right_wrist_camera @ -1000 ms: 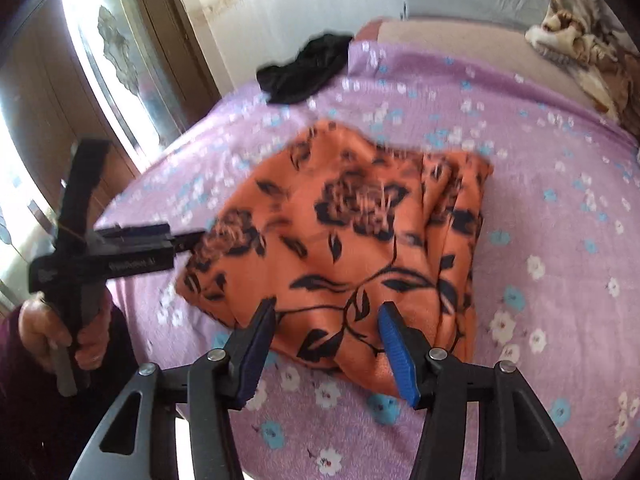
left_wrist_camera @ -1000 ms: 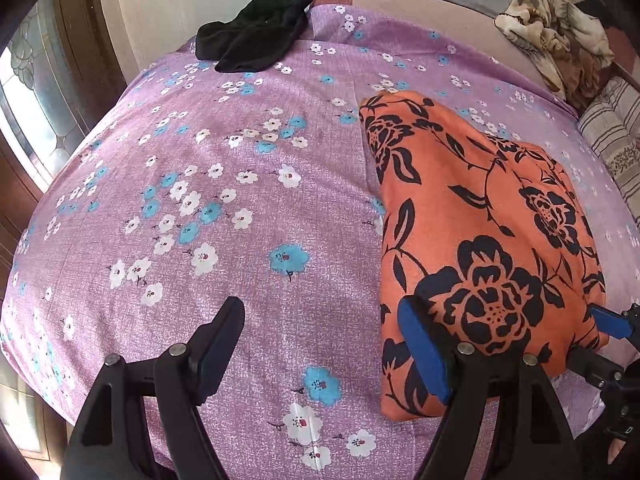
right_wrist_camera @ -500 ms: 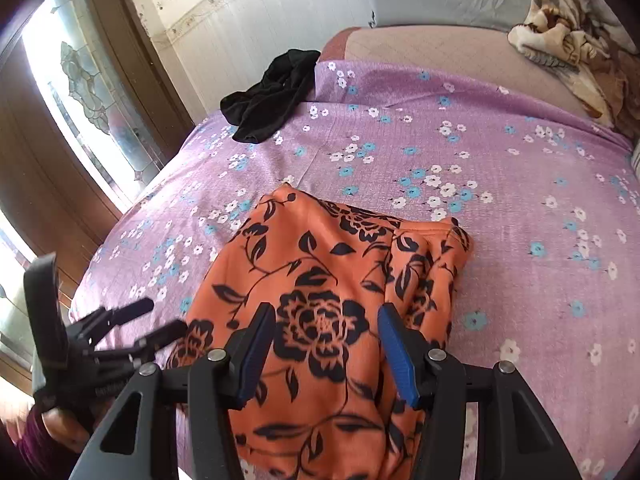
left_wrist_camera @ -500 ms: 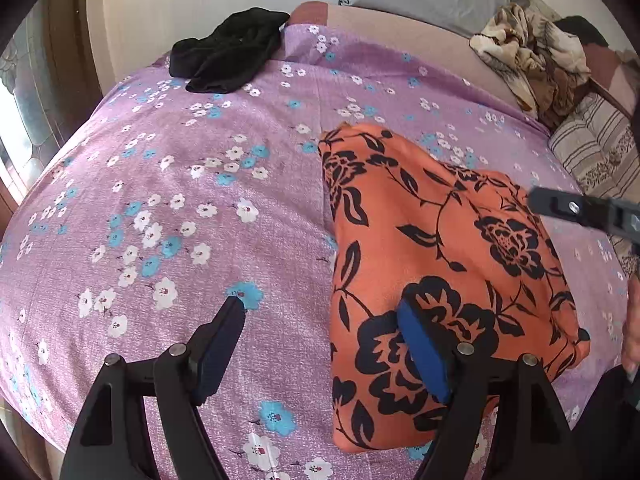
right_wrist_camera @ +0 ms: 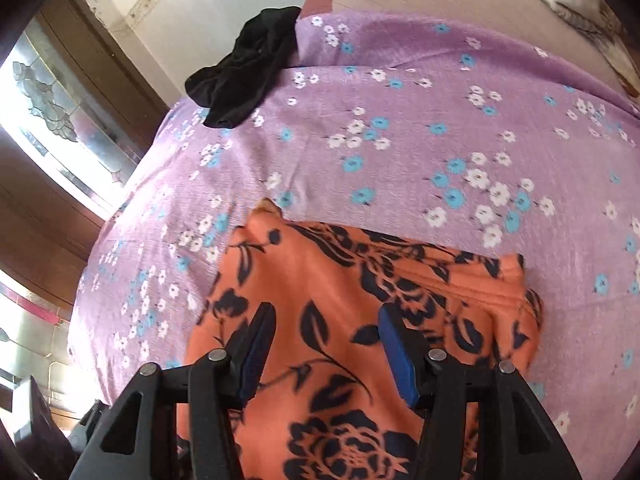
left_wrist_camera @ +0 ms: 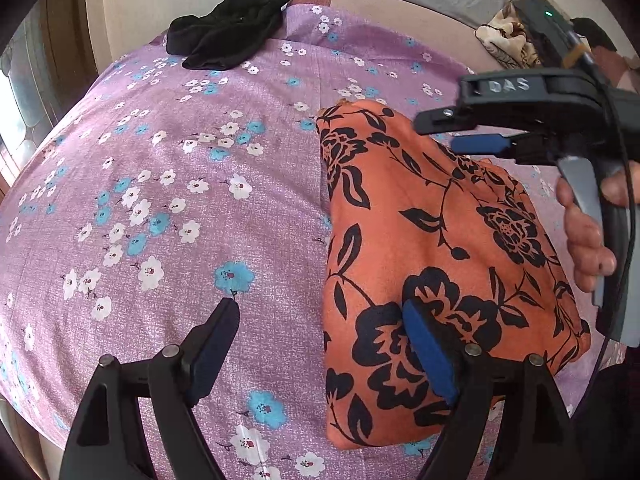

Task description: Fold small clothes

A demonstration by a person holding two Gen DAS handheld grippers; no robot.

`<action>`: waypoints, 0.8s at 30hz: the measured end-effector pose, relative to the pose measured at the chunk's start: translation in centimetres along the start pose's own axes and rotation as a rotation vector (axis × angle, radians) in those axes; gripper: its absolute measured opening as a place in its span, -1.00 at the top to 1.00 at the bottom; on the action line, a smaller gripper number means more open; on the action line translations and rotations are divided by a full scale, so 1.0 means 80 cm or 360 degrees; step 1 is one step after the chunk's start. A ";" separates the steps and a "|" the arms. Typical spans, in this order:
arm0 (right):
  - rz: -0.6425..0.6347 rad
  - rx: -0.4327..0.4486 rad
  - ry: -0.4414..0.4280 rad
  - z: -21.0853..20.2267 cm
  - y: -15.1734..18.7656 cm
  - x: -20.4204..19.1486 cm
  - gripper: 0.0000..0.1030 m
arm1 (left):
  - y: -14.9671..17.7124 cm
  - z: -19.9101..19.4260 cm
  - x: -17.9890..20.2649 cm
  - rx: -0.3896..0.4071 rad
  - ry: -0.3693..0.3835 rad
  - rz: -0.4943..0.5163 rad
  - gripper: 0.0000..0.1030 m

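the left gripper [left_wrist_camera: 320, 346] has its jaws spread wide, and they have just been opening a bit more. nothing is between them but the bed sheet [left_wrist_camera: 168, 184]. its one blue pad sits over the near edge of the orange cloth [left_wrist_camera: 432, 248]; the other is over bare sheet.

the right gripper [right_wrist_camera: 326, 346] has its jaws spread too, pinching nothing. the orange cloth [right_wrist_camera: 320, 280] lies flat right under them. a hand [left_wrist_camera: 586, 228] holds this gripper, and its side reads "das".

the cloth is orange with big black flowers and leaves. it is folded into a long thick shape on the purple sheet with small white and blue flowers. a black cloth [left_wrist_camera: 228, 34] lies far off at the bed's corner.
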State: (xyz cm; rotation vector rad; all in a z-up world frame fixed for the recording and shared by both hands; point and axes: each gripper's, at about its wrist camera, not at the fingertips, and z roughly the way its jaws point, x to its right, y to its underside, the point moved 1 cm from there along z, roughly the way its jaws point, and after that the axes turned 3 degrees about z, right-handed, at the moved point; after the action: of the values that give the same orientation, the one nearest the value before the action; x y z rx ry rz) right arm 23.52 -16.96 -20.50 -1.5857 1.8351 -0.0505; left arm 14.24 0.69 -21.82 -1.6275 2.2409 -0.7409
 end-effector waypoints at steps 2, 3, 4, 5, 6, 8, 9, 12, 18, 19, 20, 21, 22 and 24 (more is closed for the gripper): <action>0.0003 -0.0033 -0.0033 0.023 -0.010 -0.015 -0.09 | 0.001 -0.001 0.001 0.0008 -0.0003 0.0005 -0.64; 0.0013 -0.0075 -0.0026 0.042 -0.014 -0.020 -0.09 | 0.002 -0.001 0.001 0.0012 -0.0008 0.0006 -0.64; 0.0032 -0.0144 0.0002 0.062 -0.015 -0.022 -0.13 | 0.002 0.000 0.001 0.0013 -0.0018 0.0007 -0.64; 0.0058 -0.0217 0.0034 0.082 -0.013 -0.021 -0.14 | 0.002 0.001 0.001 0.0013 -0.0024 0.0008 -0.64; 0.0065 -0.0218 0.0051 0.090 -0.011 -0.021 -0.19 | 0.003 0.001 0.001 0.0011 -0.0018 0.0005 -0.64; 0.0012 -0.0177 0.0071 0.084 -0.010 -0.030 -0.21 | 0.004 0.000 0.001 0.0014 -0.0016 0.0002 -0.66; -0.0007 -0.0173 0.0081 0.077 -0.008 -0.033 -0.21 | 0.004 0.000 0.002 0.0016 -0.0020 0.0001 -0.66; -0.0013 -0.0140 0.0046 0.044 0.004 -0.028 -0.21 | 0.005 -0.001 0.004 0.0023 -0.0033 -0.0003 -0.68; -0.0082 0.0069 0.0087 -0.066 0.069 -0.011 -0.21 | 0.008 -0.006 0.008 0.0040 -0.0056 0.0001 -0.69; -0.0089 0.0087 0.0074 -0.082 0.086 -0.008 -0.21 | 0.009 -0.007 0.009 0.0043 -0.0060 0.0003 -0.69; -0.0092 0.0107 0.0061 -0.097 0.103 -0.006 -0.21 | 0.010 -0.007 0.010 0.0048 -0.0068 0.0008 -0.69; -0.0095 0.0125 0.0052 -0.109 0.120 -0.004 -0.21 | 0.011 -0.008 0.011 0.0054 -0.0077 0.0013 -0.69; -0.0097 0.0139 0.0042 -0.118 0.138 -0.003 -0.21 | 0.012 -0.009 0.011 0.0061 -0.0088 0.0021 -0.69; -0.0091 0.0128 0.0029 -0.120 0.172 0.002 -0.21 | 0.015 -0.010 0.015 0.0080 -0.0118 0.0043 -0.70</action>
State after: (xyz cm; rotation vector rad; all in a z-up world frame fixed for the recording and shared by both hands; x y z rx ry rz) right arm 6.80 -17.53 -19.59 -1.5862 1.7787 -0.1633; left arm 12.51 0.04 -21.70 -1.5719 2.1712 -0.7123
